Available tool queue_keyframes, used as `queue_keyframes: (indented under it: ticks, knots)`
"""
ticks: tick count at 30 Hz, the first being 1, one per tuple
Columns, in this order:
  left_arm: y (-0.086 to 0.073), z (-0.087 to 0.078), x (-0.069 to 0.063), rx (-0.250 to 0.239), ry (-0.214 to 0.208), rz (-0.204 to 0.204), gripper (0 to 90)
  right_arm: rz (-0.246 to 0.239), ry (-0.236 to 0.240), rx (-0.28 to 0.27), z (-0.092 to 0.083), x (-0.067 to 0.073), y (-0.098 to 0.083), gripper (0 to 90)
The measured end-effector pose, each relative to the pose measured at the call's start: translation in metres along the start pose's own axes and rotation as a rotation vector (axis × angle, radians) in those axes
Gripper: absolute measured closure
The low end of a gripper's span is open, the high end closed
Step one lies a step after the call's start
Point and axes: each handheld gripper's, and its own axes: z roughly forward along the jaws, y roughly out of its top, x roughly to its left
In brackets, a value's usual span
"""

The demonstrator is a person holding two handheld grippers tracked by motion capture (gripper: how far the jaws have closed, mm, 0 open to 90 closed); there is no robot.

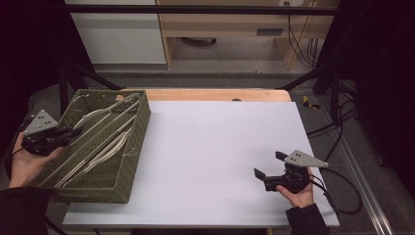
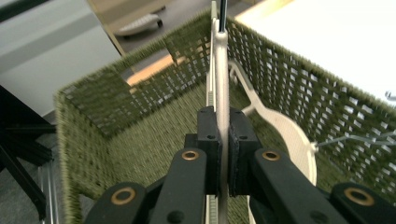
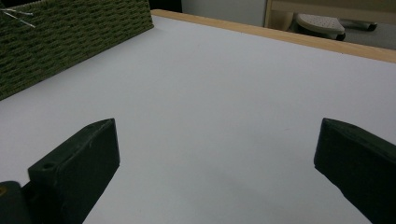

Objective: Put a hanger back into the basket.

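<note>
We had the left hand-held gripper [image 2: 223, 154] clamped on a slim cream utensil handle [image 2: 220, 88] inside the woven green basket [image 1: 129, 161] at the bench's [image 1: 215, 147] left. The right hand-held gripper [image 1: 270, 165] sat low, jaws wide apart.

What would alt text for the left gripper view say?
The left gripper, seen along its black jaws, is shut on a thin cream utensil handle inside a green woven basket. A cream flat-headed utensil lies beside it in the basket.
</note>
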Motion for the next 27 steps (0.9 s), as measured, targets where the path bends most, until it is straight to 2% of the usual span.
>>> queue_keyframes:
  ticks: [5, 12, 16, 18, 22, 24, 27]
  knots:
    - [-0.013, 0.015, -0.008, 0.02, 0.006, -0.008, 85.5, -0.001, 0.001, 0.0, 0.0, 0.0, 0.0, 0.9]
    - [-0.029, 0.032, -0.019, 0.036, -0.026, -0.023, 84.8, 0.0, 0.002, 0.001, 0.0, 0.0, 0.0, 1.0]
    - [-0.033, 0.04, -0.023, 0.11, -0.059, -0.043, 81.2, -0.001, 0.005, 0.001, 0.0, 0.0, 0.0, 1.0]
    - [-0.035, 0.043, -0.026, 0.166, -0.068, -0.023, 79.4, -0.002, 0.002, 0.001, 0.0, 0.0, 0.0, 1.0]
    - [-0.039, 0.049, -0.028, 0.195, -0.114, -0.056, 75.8, 0.001, 0.003, -0.001, 0.001, 0.001, 0.0, 1.0]
    - [-0.038, 0.051, -0.029, 0.228, -0.14, -0.068, 73.3, 0.0, 0.003, 0.0, 0.001, 0.001, 0.0, 1.0]
    - [-0.035, 0.052, -0.031, 0.213, -0.15, -0.062, 68.5, 0.0, 0.003, 0.002, 0.001, 0.001, 0.0, 1.0]
